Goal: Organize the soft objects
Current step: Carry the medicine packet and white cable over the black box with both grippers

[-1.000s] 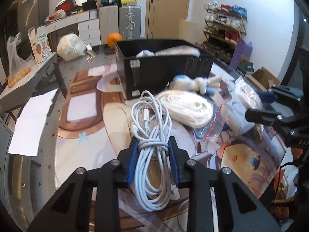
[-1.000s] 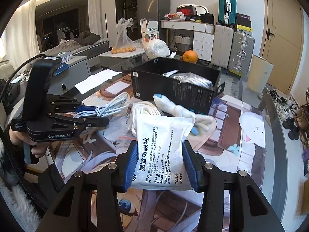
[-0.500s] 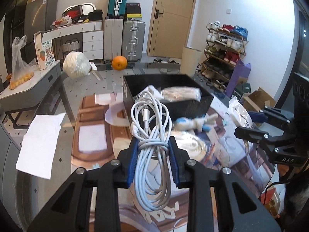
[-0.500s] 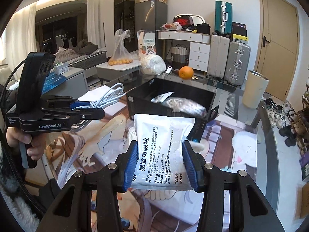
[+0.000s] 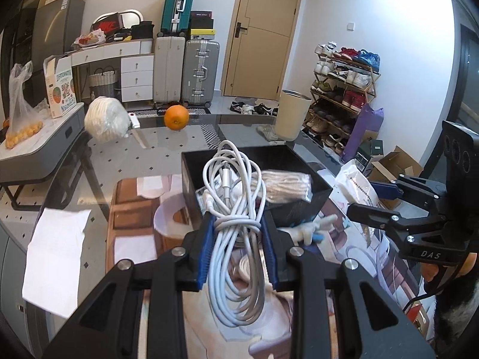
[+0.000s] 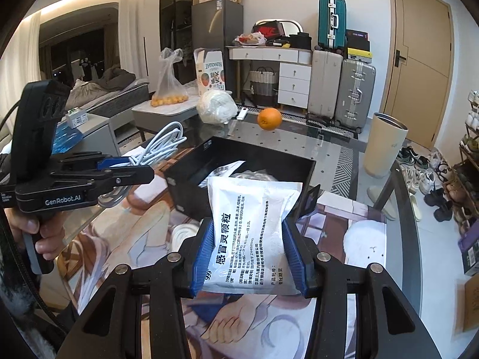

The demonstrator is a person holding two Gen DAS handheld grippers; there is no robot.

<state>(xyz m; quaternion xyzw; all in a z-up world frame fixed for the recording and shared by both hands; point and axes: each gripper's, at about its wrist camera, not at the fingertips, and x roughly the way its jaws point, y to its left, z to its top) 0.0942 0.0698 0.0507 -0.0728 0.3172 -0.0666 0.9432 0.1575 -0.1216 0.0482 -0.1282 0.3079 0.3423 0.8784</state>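
My left gripper [image 5: 238,248] is shut on a coiled white cable [image 5: 236,209] and holds it up in front of the open black box [image 5: 299,206]; it also shows in the right wrist view [image 6: 125,169]. My right gripper [image 6: 247,254] is shut on a white medicine pouch [image 6: 251,227] with Chinese print, raised near the box [image 6: 185,185]; it also shows in the left wrist view [image 5: 372,197]. A bagged white rope bundle [image 5: 284,185] lies inside the box. A white and blue plush toy [image 5: 311,230] and a coiled white rope [image 6: 182,233] lie on the printed mat.
An orange [image 6: 269,118] and a white wrapped bundle [image 6: 217,106] sit at the glass table's far end. White paper [image 5: 57,257] lies at the left edge. A beige bin [image 6: 384,145], suitcases [image 6: 354,92] and a shoe rack [image 5: 344,89] stand beyond.
Both grippers have risen and moved toward the black box with their loads. The box interior now shows more from above.
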